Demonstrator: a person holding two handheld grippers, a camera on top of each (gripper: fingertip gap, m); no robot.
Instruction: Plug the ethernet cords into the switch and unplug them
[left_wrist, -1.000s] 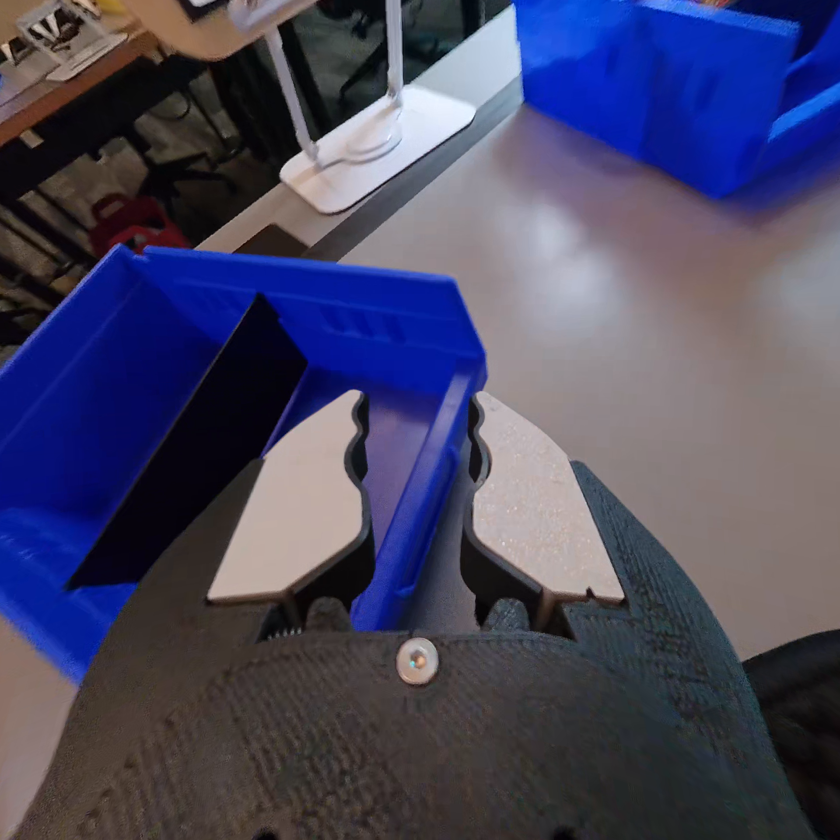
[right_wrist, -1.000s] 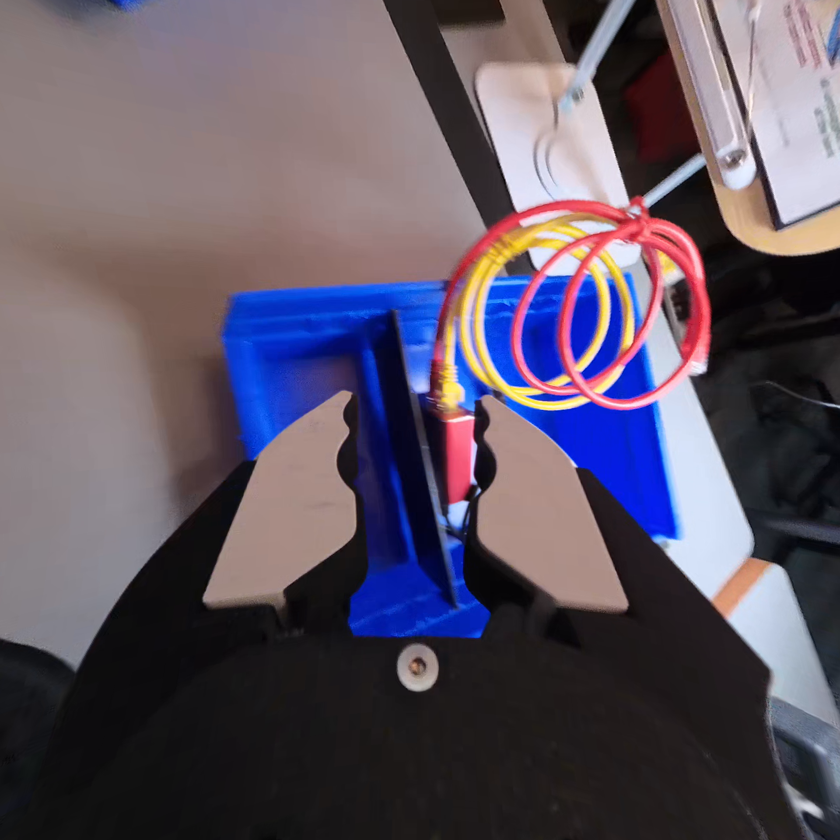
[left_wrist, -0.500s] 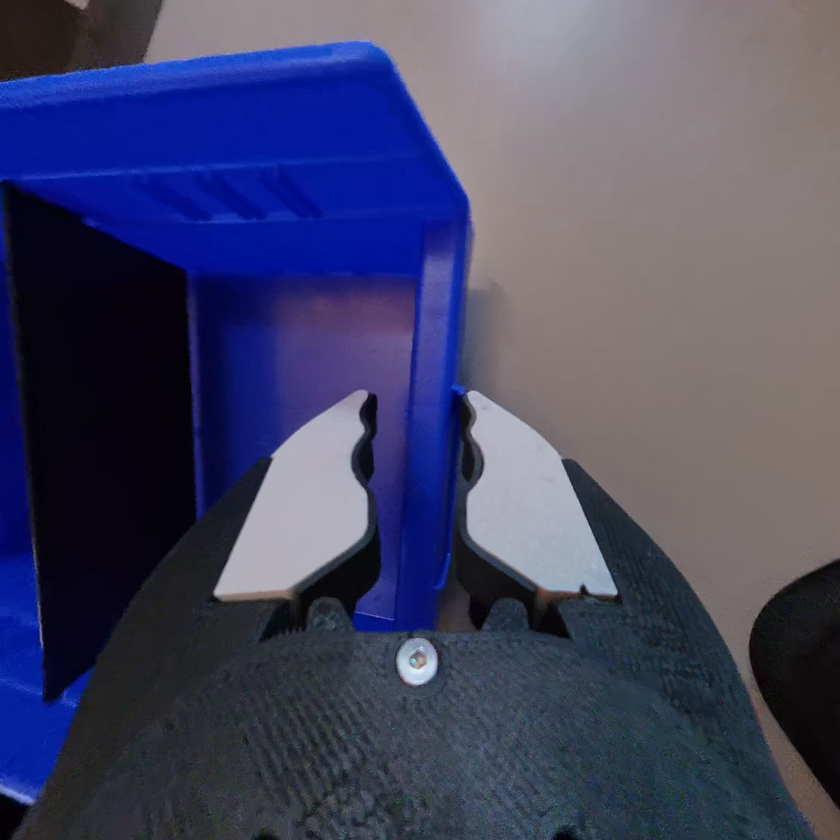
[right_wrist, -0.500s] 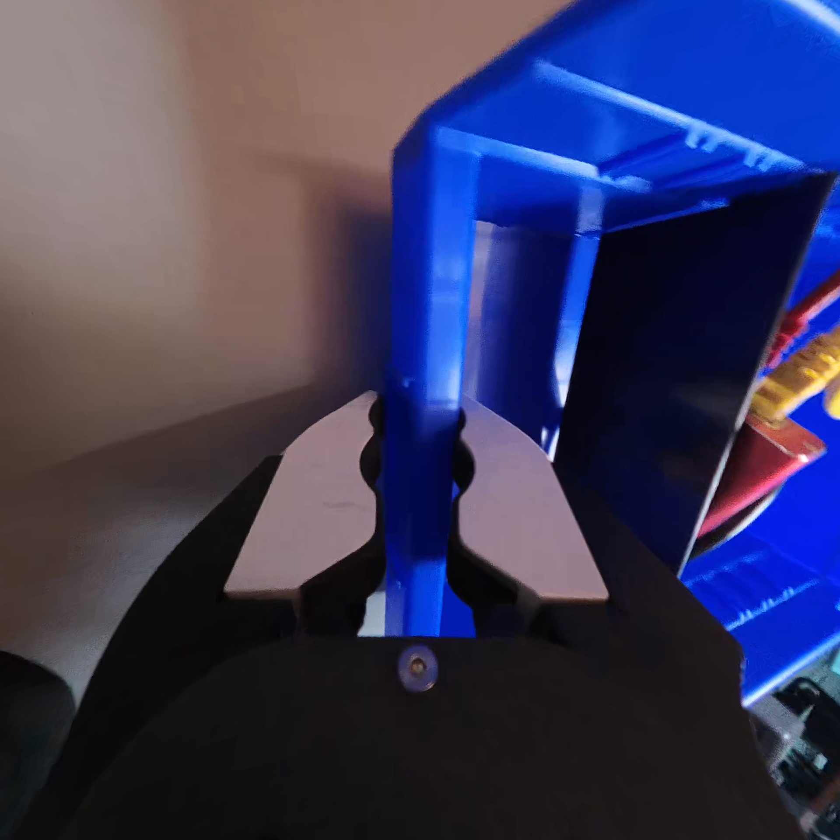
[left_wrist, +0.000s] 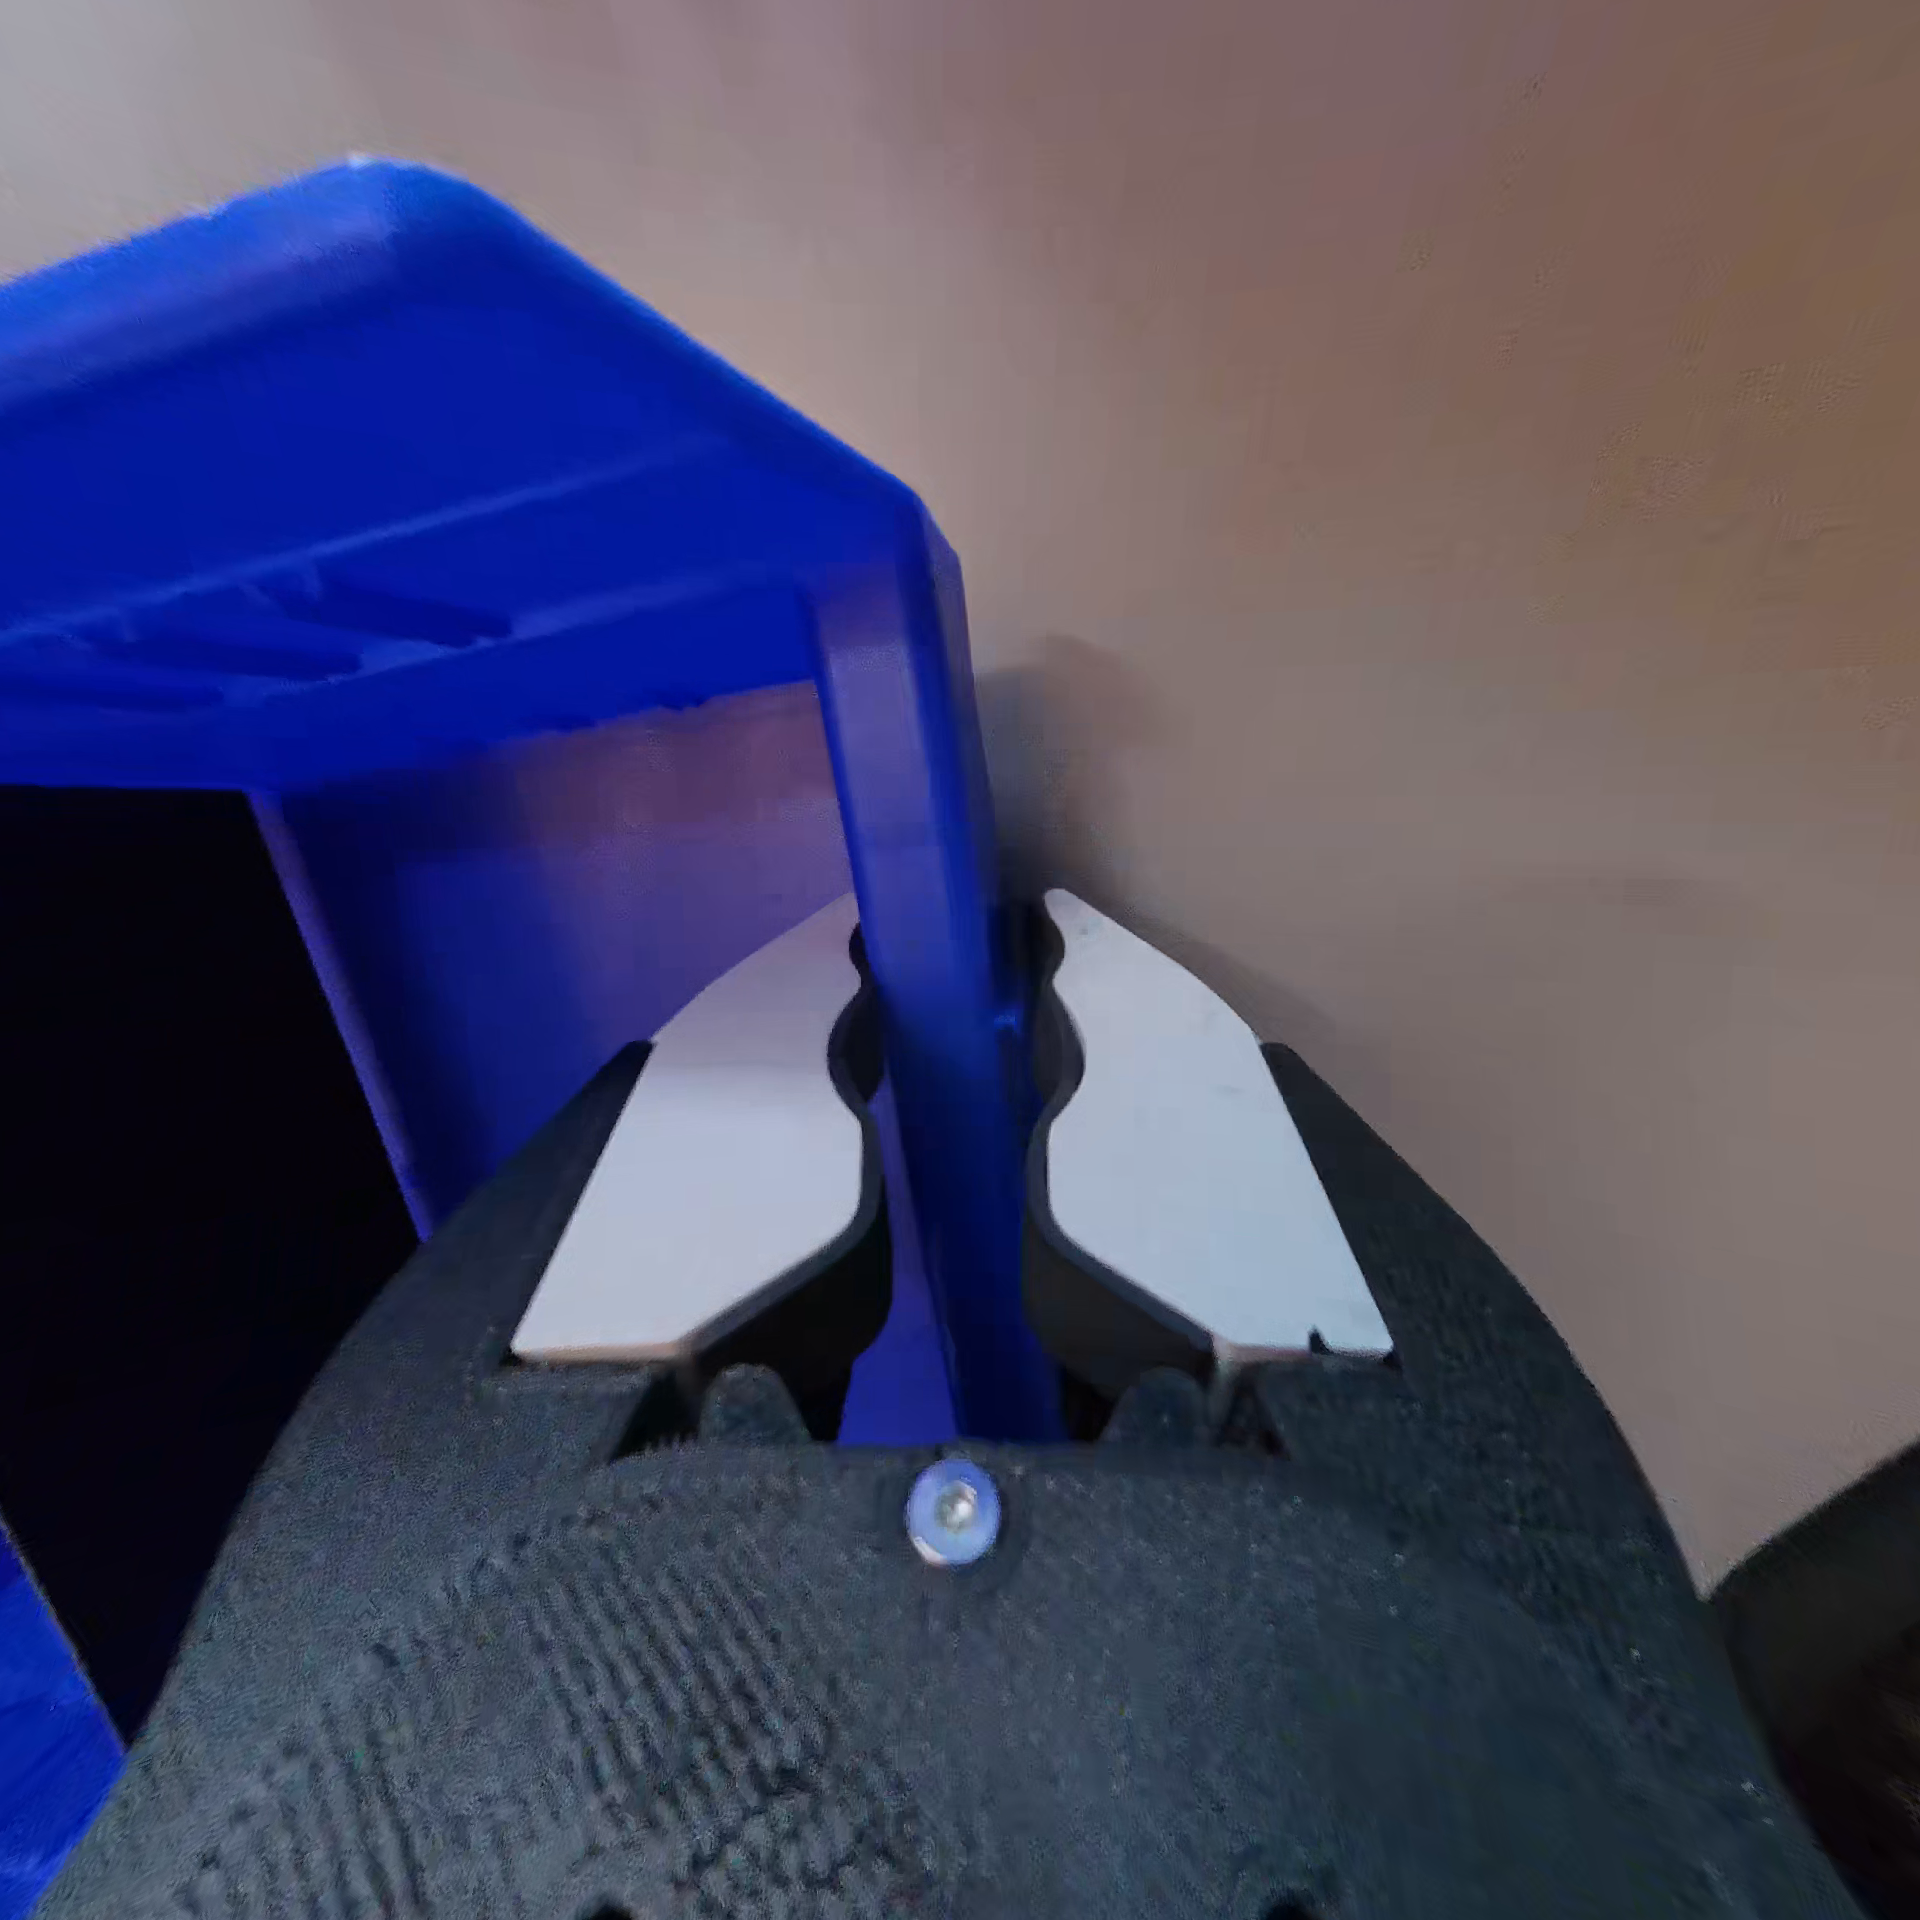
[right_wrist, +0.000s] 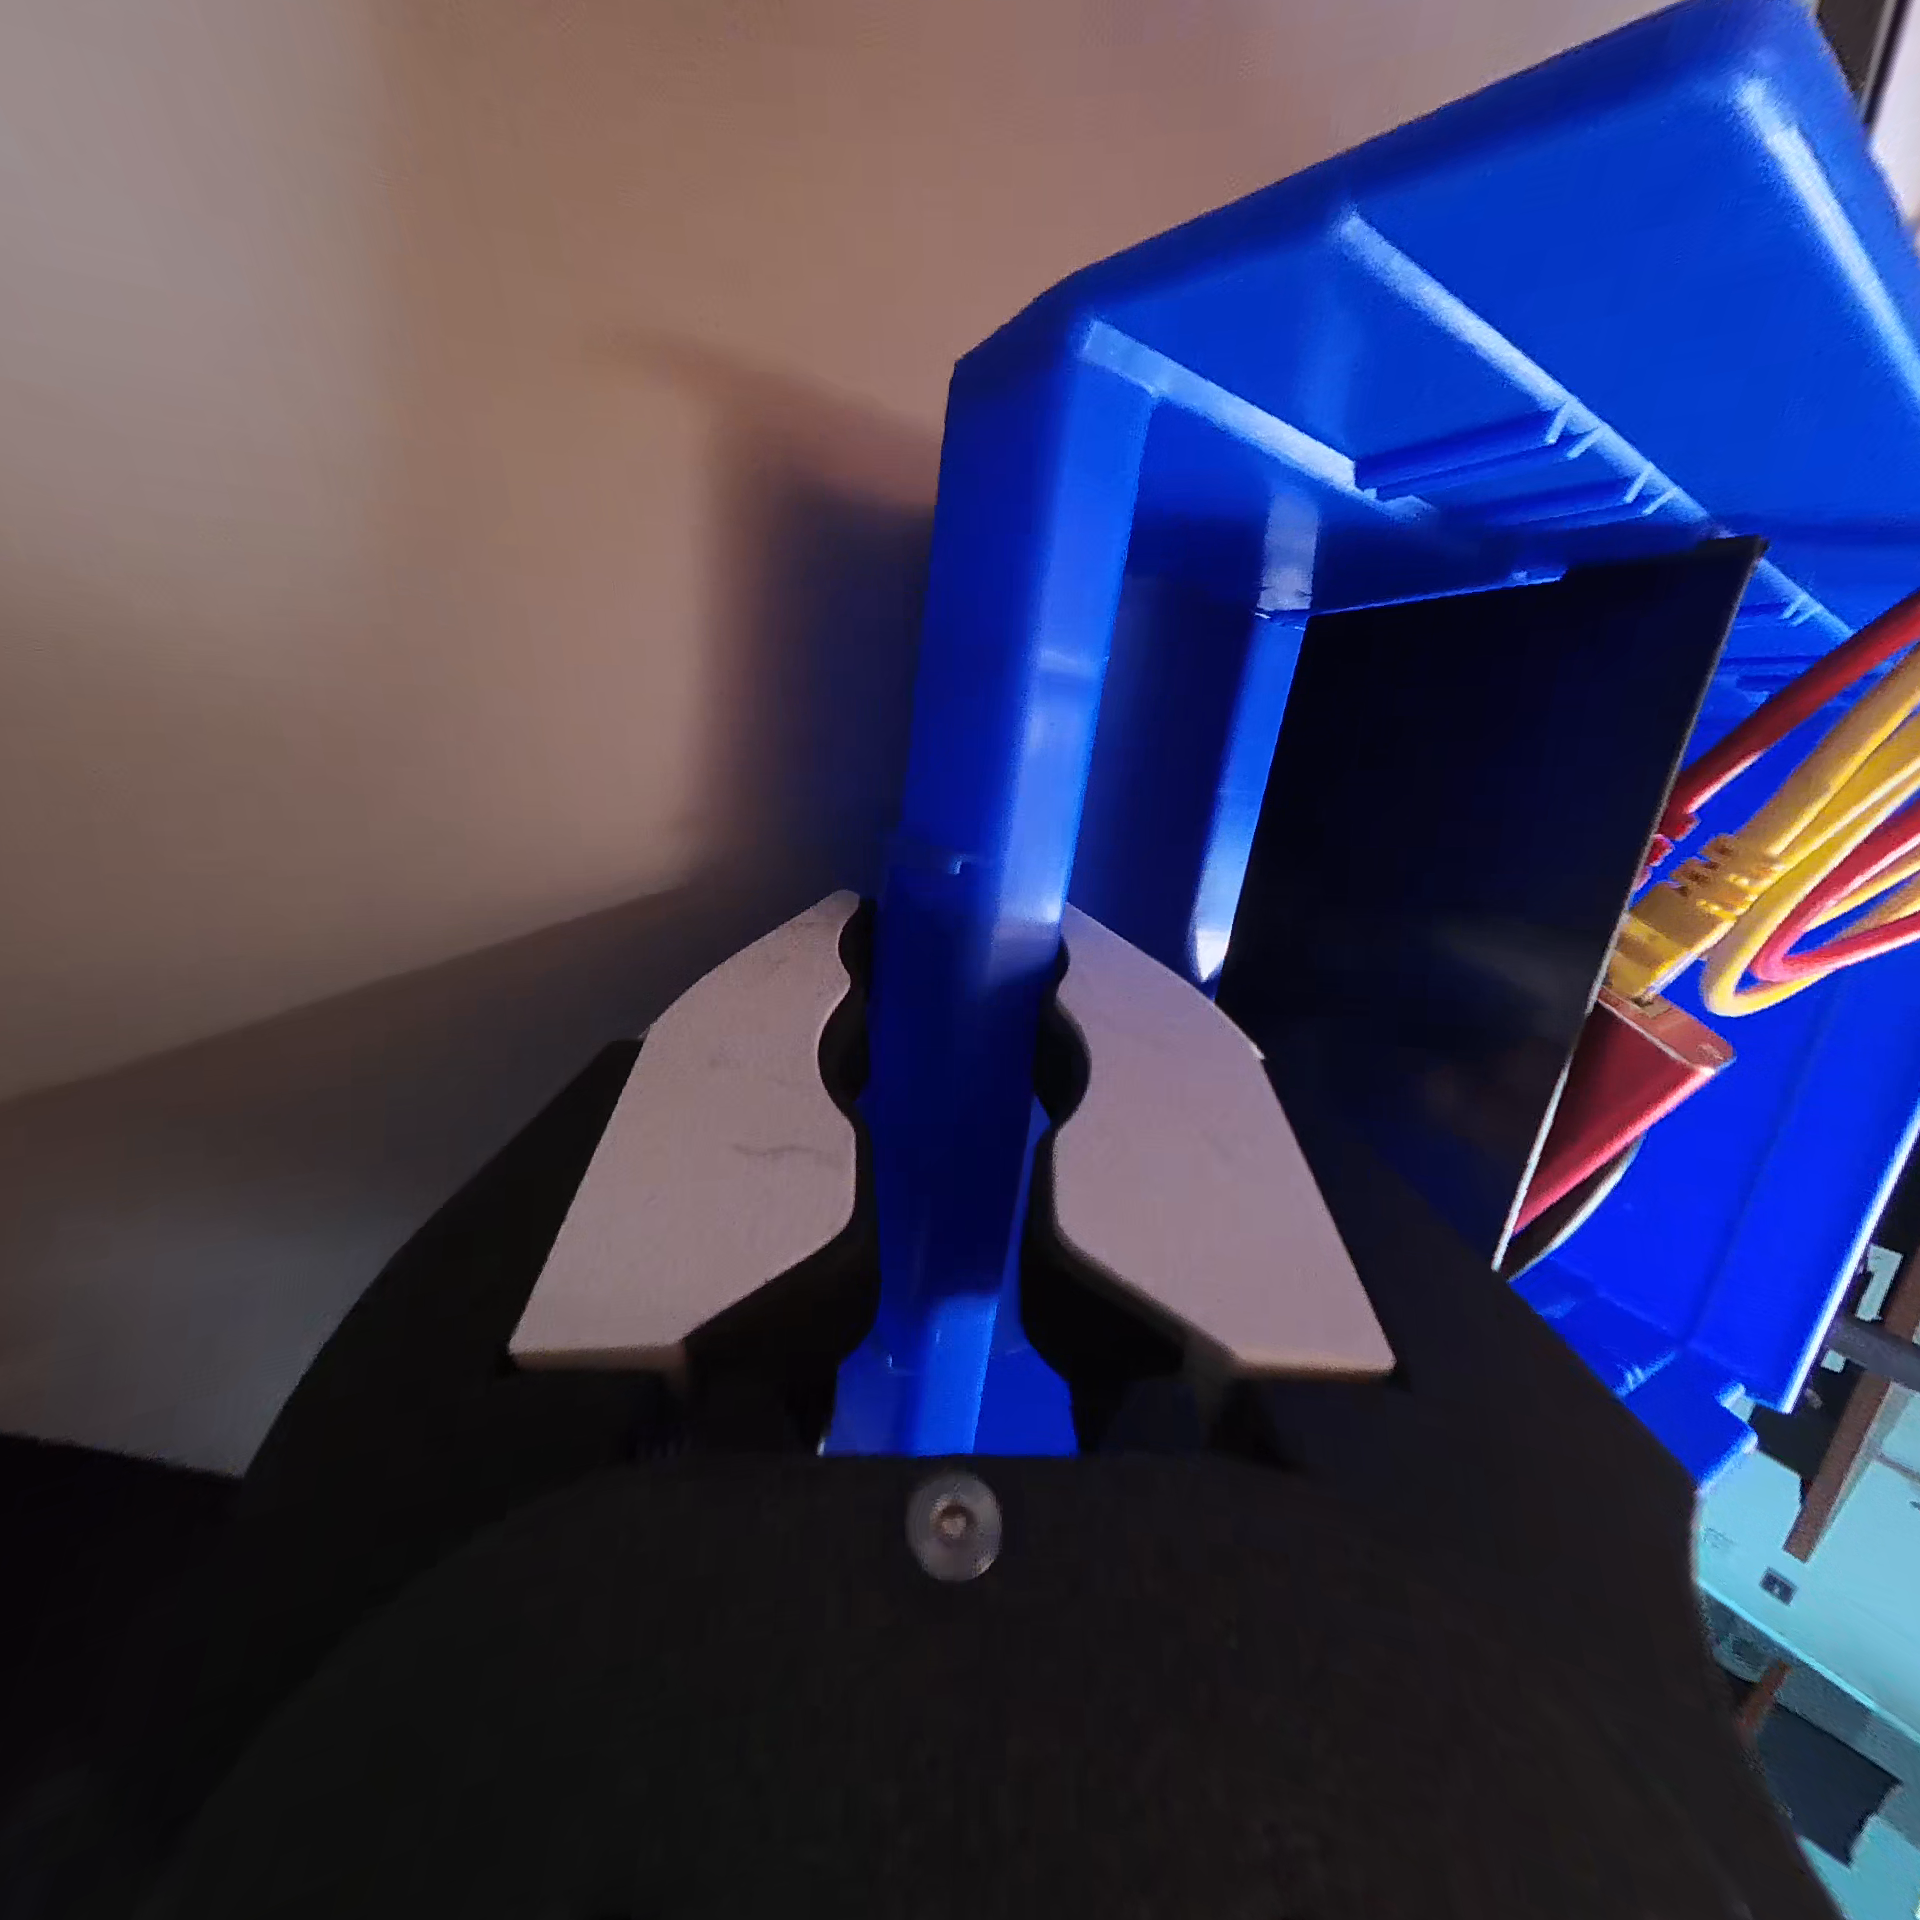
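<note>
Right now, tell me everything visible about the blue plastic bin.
The blue plastic bin looks like glossy moulded plastic with ribbed walls and a thick rim. A black flat divider panel splits its inside. Beyond the divider sit a red box-shaped switch and coiled red and yellow cords; a yellow plug is in the switch. The left gripper and right gripper are each shut on a rim edge. The bin appears tilted over the tan tabletop.
</note>
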